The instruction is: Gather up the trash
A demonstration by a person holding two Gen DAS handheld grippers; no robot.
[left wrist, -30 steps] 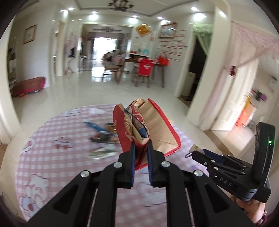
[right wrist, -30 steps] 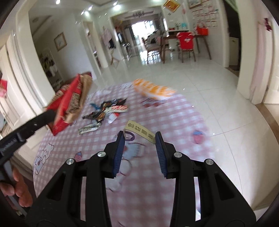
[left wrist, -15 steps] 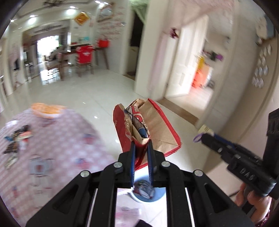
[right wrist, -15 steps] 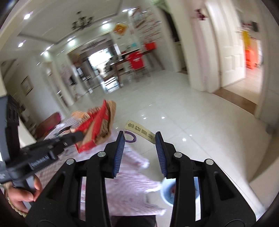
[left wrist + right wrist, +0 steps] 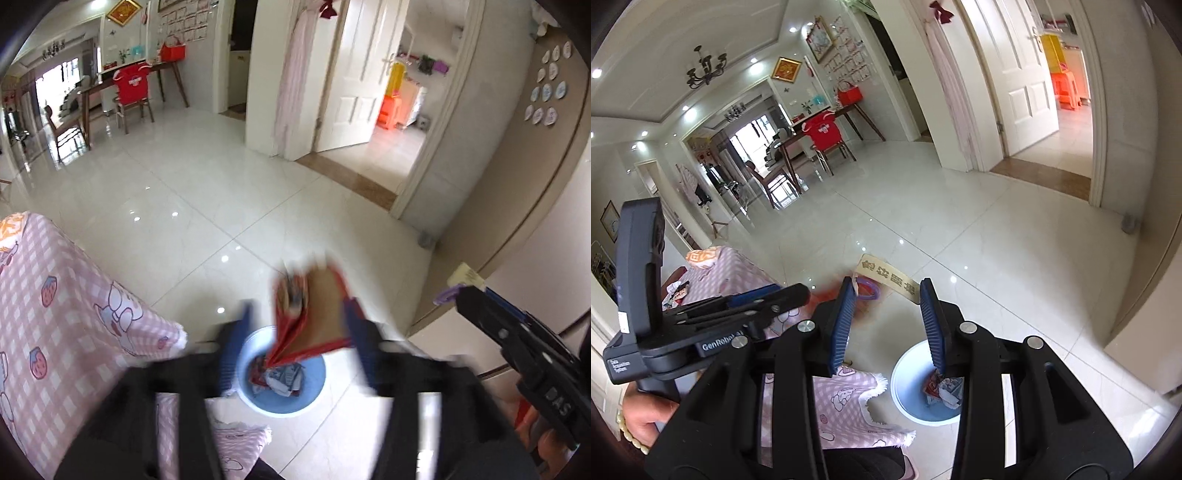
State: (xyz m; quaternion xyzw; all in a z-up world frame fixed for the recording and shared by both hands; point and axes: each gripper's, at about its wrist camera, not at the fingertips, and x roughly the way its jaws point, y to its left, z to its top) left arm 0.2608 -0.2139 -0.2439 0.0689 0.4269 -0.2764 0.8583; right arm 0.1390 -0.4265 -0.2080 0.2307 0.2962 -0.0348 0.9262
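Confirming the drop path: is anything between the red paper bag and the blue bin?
Nothing visible. The red paper bag is between the left gripper's open jaws, its lower corner over the blue bin's opening. The pink tablecloth edge lies left of the bin, not across it.

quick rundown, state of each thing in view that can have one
left hand-held gripper: open, blurred with motion
red paper bag: between the open fingers, over the bin, blurred
blue bin: on the floor, open-topped, trash inside
right hand-held gripper: open, nothing between its fingers
white door: open
pink checked cloth: draped over the table edge
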